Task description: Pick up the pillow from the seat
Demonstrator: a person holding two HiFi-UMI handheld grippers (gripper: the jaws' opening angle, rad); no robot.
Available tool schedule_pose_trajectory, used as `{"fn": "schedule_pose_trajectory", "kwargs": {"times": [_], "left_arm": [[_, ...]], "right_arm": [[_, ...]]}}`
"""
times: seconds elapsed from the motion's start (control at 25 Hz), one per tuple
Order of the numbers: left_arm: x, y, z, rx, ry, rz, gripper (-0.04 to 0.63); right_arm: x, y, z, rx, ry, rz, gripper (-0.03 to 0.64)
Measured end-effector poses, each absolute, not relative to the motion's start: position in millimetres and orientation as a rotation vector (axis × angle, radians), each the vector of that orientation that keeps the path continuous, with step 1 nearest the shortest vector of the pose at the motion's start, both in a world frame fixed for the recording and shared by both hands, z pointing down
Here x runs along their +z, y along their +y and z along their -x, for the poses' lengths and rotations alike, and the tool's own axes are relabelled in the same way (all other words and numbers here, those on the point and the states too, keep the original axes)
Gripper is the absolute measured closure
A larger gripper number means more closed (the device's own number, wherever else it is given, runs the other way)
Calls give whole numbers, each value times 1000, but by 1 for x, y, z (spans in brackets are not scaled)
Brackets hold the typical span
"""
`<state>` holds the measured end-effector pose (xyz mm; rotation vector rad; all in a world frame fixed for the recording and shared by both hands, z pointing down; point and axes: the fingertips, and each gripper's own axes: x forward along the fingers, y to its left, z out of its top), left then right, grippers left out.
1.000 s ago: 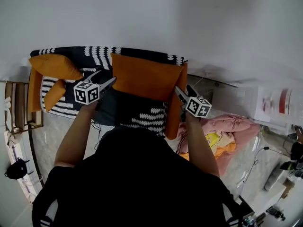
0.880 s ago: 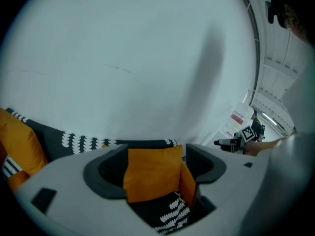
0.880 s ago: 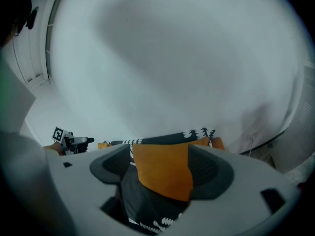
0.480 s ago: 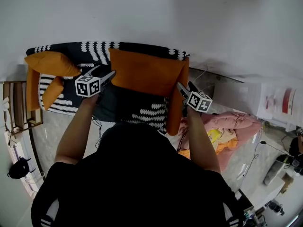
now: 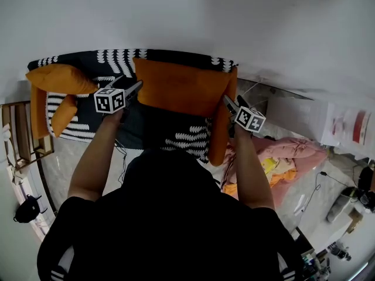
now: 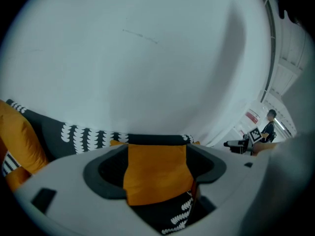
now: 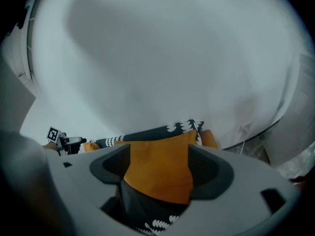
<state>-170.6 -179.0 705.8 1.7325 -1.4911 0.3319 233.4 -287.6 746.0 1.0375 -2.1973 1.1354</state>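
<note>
White wall [image 5: 205, 16] fills the top of the head view. Below it stands the seat [image 5: 176, 140], dark with a black-and-white pattern and orange arms. Pink bedding [image 5: 296, 157] lies on the floor to its right.

The pillow [image 5: 184, 89], orange and wide, stands upright in front of the backrest, over the right half of the seat. Whether its bottom edge touches the cushion cannot be told. A second orange pillow [image 5: 58, 78] leans in the seat's far left corner, well apart from the first.

The left gripper [image 5: 133, 89] is at the pillow's left edge. In the left gripper view its jaws are clamped on a fold of orange fabric that fills the gap between them. The right gripper [image 5: 229, 104] is at the pillow's right edge, beside the right arm. In the right gripper view its jaws likewise pinch the orange fabric, with patterned seat cloth just below.
</note>
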Motion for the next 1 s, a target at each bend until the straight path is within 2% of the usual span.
{"fn": "schedule_pose_trajectory", "kwargs": {"times": [1.0], "left_arm": [[820, -224, 219, 215, -1517, -1507, 233]], "right_arm": [[821, -338, -215, 1231, -2088, -1179, 259]]}}
